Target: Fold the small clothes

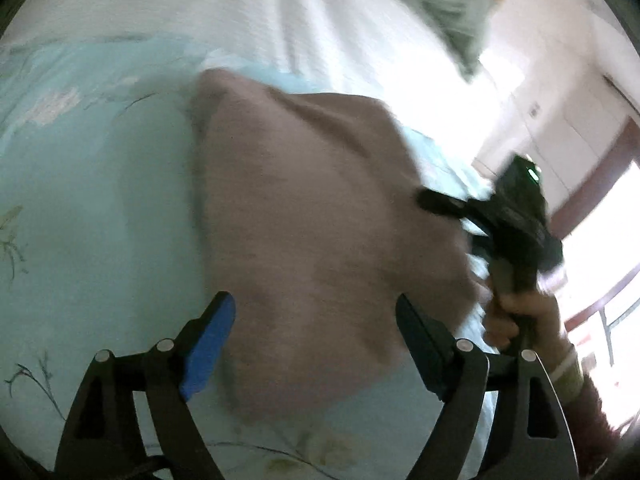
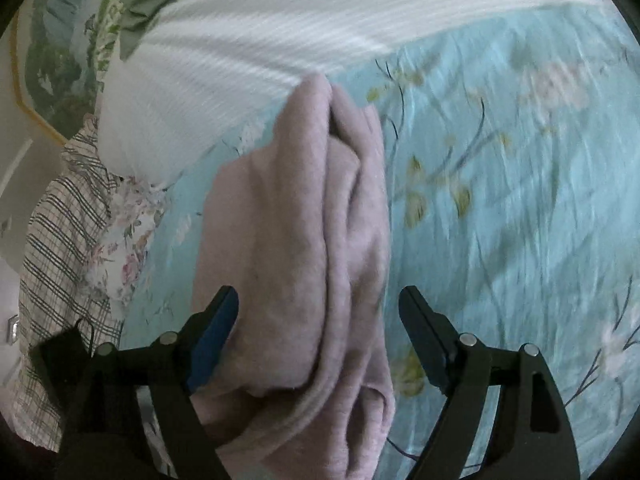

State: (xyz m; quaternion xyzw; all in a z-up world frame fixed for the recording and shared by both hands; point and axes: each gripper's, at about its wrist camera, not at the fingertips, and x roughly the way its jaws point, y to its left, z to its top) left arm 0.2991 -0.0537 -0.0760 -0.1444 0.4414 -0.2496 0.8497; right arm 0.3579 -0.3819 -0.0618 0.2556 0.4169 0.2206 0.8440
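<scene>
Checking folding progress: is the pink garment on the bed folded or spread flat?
Folded. The pink garment lies on the floral bedspread in stacked layers, doubled edges visible.

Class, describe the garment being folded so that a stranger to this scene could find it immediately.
Start at the bed's pale blue floral sheet. Near the white ribbed blanket lies a dusty-pink garment, folded into soft layers. It is the only plain pink piece; the neighbouring checked cloth is patterned.
</scene>
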